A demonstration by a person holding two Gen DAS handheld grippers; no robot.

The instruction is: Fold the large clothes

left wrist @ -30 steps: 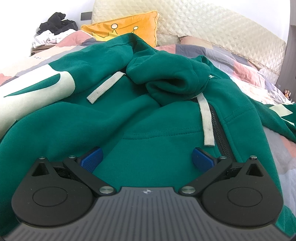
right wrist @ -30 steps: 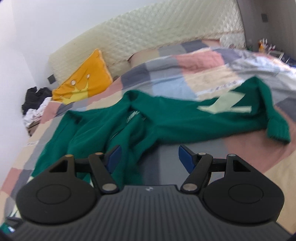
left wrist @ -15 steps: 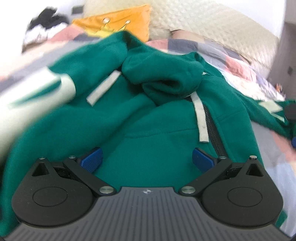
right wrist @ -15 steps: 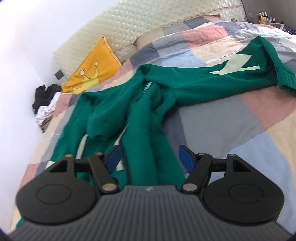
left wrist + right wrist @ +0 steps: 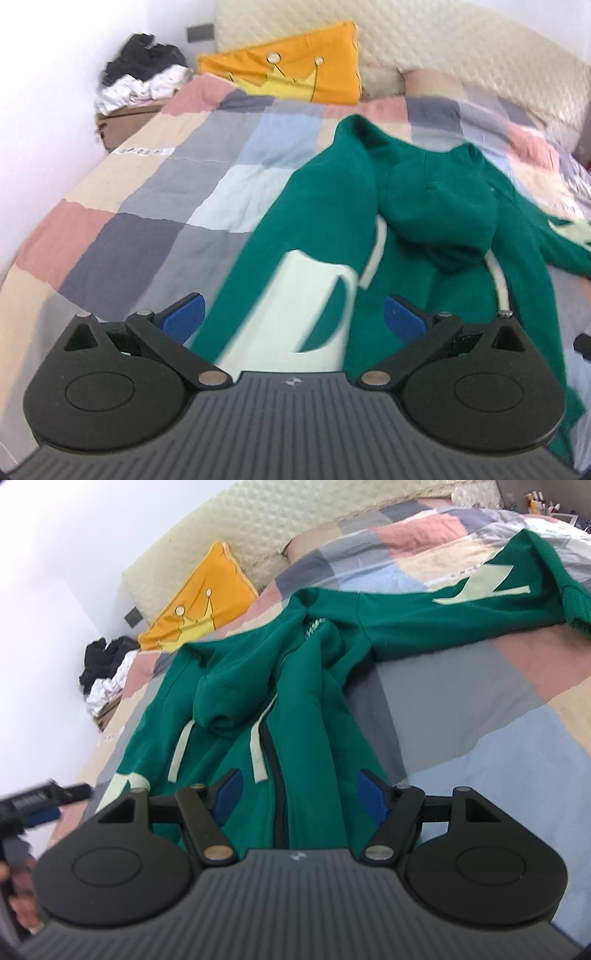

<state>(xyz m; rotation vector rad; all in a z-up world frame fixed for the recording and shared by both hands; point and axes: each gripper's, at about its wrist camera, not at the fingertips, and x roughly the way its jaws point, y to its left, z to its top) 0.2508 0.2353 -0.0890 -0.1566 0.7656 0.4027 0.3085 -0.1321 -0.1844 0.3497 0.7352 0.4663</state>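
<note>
While the green hoodie [image 5: 295, 686] lies crumpled and unfolded across the patchwork bedspread [image 5: 480, 709], both grippers hang above its lower half with jaws spread wide and nothing between the pads. In the left wrist view the left gripper [image 5: 293, 317] sits over a folded-in sleeve with a pale patch [image 5: 295, 295], the hood [image 5: 443, 214] bunched toward one o'clock. In the right wrist view the right gripper [image 5: 299, 794] straddles the open zipper [image 5: 275, 775], and the other sleeve [image 5: 480, 605] trails off toward two o'clock.

The likely trouble is a grab that catches only the top layer, since the cloth is doubled and twisted near the hood; lifting then would drag the heap rather than flatten it. A drawstring [image 5: 258, 753] lying at twelve o'clock, just beyond the pads, could get pinched instead of the fabric.
</note>
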